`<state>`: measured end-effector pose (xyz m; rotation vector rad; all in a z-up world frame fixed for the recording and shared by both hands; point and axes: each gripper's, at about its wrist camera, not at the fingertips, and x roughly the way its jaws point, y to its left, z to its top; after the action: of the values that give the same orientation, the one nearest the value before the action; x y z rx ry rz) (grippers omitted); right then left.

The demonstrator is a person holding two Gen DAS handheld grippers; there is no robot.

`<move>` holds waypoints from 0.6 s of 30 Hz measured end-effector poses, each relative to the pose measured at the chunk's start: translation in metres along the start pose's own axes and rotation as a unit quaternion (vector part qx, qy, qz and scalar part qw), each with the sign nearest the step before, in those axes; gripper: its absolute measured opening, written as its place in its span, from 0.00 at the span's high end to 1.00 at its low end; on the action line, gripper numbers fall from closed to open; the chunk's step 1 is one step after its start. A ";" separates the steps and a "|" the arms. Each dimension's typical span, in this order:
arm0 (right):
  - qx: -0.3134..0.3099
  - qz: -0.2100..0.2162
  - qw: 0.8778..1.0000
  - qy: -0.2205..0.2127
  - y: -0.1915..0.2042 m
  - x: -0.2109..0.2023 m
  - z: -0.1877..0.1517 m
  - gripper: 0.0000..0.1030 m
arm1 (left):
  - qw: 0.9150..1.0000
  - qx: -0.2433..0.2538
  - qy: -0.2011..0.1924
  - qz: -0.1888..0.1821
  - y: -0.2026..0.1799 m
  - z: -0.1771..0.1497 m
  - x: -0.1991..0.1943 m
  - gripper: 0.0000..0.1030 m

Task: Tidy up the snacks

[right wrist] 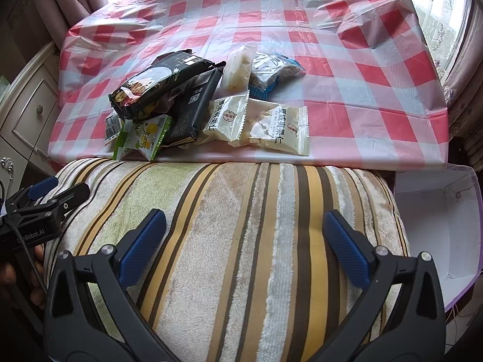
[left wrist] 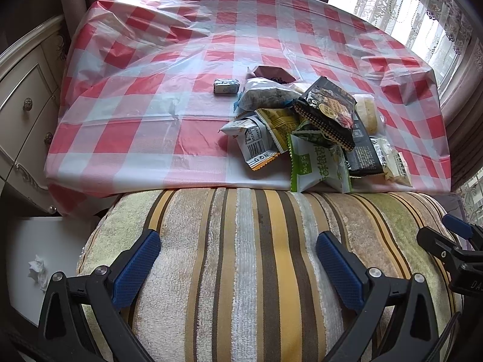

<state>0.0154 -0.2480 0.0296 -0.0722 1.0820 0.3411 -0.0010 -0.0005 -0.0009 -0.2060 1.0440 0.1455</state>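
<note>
A pile of snack packets lies near the front right of the red-and-white checked table; it also shows in the right wrist view. A black packet tops the pile, a green-and-white packet lies at the table's front edge. A small silver packet lies apart on the left. Two white packets lie at the right of the pile. My left gripper is open and empty over a striped cushion. My right gripper is open and empty over the same cushion.
The striped cushion lies between both grippers and the table. A white box with a crumpled tissue stands at the lower left. An open white box stands at the right. A cream cabinet stands left of the table.
</note>
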 end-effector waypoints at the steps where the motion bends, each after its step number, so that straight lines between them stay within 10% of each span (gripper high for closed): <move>1: 0.000 0.000 1.000 0.000 0.000 0.000 0.000 0.00 | 1.000 0.000 0.000 0.001 -0.002 0.000 0.000 0.00; 18: -0.001 -0.001 1.000 0.004 0.000 0.002 0.002 0.00 | 1.000 -0.001 -0.001 0.002 -0.003 0.002 0.000 0.00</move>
<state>0.0178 -0.2467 0.0292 -0.0772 1.0886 0.3405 0.0018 -0.0030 0.0001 -0.2060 1.0424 0.1496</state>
